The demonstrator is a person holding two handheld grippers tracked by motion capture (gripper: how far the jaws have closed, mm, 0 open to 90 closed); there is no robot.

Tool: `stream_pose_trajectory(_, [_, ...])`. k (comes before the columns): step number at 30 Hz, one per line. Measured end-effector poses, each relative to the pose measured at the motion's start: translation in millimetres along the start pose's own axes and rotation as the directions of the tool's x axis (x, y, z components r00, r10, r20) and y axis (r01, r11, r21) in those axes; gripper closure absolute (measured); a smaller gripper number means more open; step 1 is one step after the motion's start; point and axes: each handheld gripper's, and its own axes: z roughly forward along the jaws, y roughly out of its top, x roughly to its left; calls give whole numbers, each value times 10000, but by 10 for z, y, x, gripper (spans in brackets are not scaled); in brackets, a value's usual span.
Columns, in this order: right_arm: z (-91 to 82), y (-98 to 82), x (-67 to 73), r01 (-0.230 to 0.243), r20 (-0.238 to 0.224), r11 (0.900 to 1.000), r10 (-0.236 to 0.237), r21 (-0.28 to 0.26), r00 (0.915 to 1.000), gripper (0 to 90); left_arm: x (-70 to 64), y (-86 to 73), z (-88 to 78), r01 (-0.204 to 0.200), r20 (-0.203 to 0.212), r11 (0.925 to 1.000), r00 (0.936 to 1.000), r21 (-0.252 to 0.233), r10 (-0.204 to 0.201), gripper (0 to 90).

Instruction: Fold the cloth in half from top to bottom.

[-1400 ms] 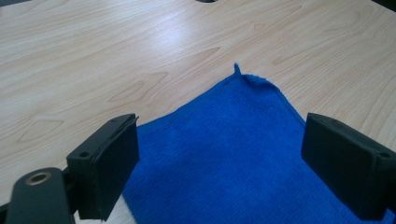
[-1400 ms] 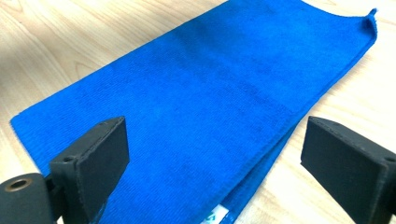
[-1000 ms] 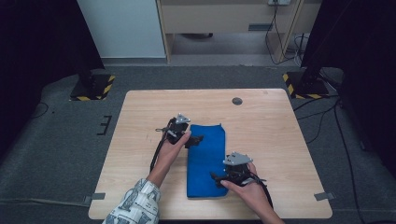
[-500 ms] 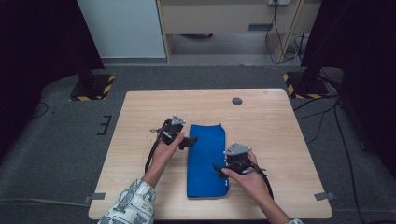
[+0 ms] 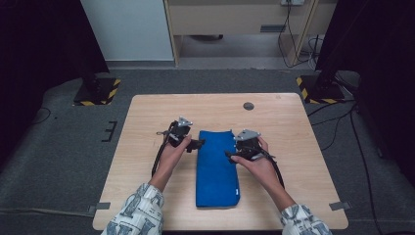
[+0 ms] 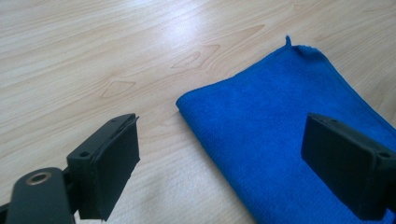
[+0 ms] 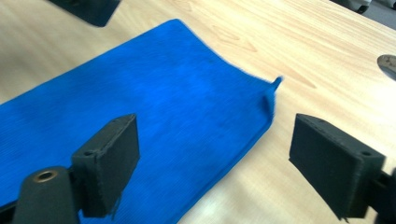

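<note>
A blue cloth, folded into a long strip, lies flat in the middle of the wooden table. My left gripper hovers at the cloth's far left corner, jaws open, one over bare wood and one over the cloth. My right gripper is at the cloth's right edge near its far end. Its jaws have just been closing a little but still stand wide, astride the edge and far corner of the cloth, which lies flat below them and is not pinched. In the gripper views, both the left gripper and the right gripper hold nothing.
A small round dark grommet is set into the table beyond the cloth. Bare wood surrounds the cloth on all sides. Black stands with yellow-striped bases sit on the grey floor past the table's far corners.
My right hand has moved along the cloth's right edge from near its middle toward its far end. The left hand has stayed at the far left corner.
</note>
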Motion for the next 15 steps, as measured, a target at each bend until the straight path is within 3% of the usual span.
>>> stream_pose_trajectory(7, [156, 112, -156, -228, 132, 9997, 226, 122, 9997, 266, 14, 70, 48, 75, 50, 10000, 10000, -60, -75, 121])
stream_pose_trajectory(8, [187, 131, -216, -674, 12, 9976, 674, 157, 9977, 306, 14, 92, 57, 12, 2, 9999, 10000, -115, -12, 121])
stream_pose_trajectory(9, [197, 132, -236, -830, 41, 9965, 829, 63, 9965, 328, 14, 92, 57, 12, 2, 9999, 10000, -115, -12, 121])
stream_pose_trajectory(15, [237, 137, -344, -1250, 156, 9922, 1250, -36, 9920, 447, 61, 82, 119, 151, 11, 9999, 9999, -32, -151, 164])
